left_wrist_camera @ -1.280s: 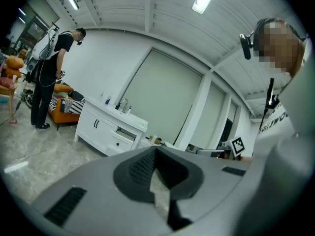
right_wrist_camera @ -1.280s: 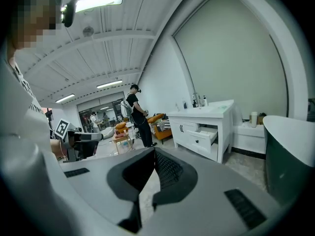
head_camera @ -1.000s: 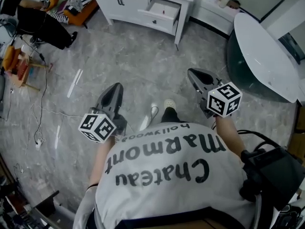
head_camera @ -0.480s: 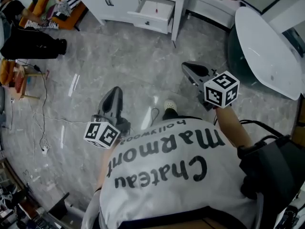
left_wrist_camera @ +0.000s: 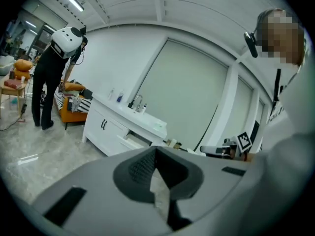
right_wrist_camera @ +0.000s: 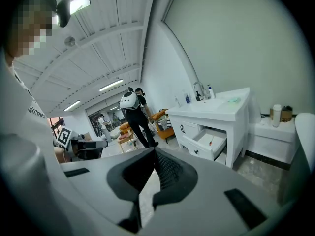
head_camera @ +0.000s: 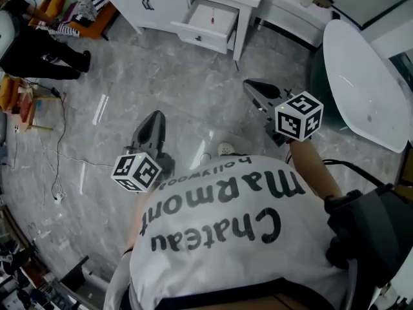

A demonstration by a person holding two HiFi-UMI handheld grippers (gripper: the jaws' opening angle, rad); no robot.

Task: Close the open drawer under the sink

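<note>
Both clenched on nothing, left hand-held gripper point(head_camera: 155, 117), right hand-held gripper point(head_camera: 250, 86), drawer point(head_camera: 210, 19) open, well apart from them.

Glossy grey marble-look floor point(head_camera: 193, 95) mirrors the lights; the white open drawer point(head_camera: 201, 35) looks smooth, painted; left tongs point(head_camera: 155, 117) and right tongs point(head_camera: 254, 87) are matt grey plastic

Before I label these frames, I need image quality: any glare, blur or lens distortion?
Head view: sharp, with glare streaks on the floor. Left gripper view: strong fisheye bending, dark corners, near jaws soft. Right gripper view: same distortion, ceiling lamp blown out, open drawer sharp.
</note>
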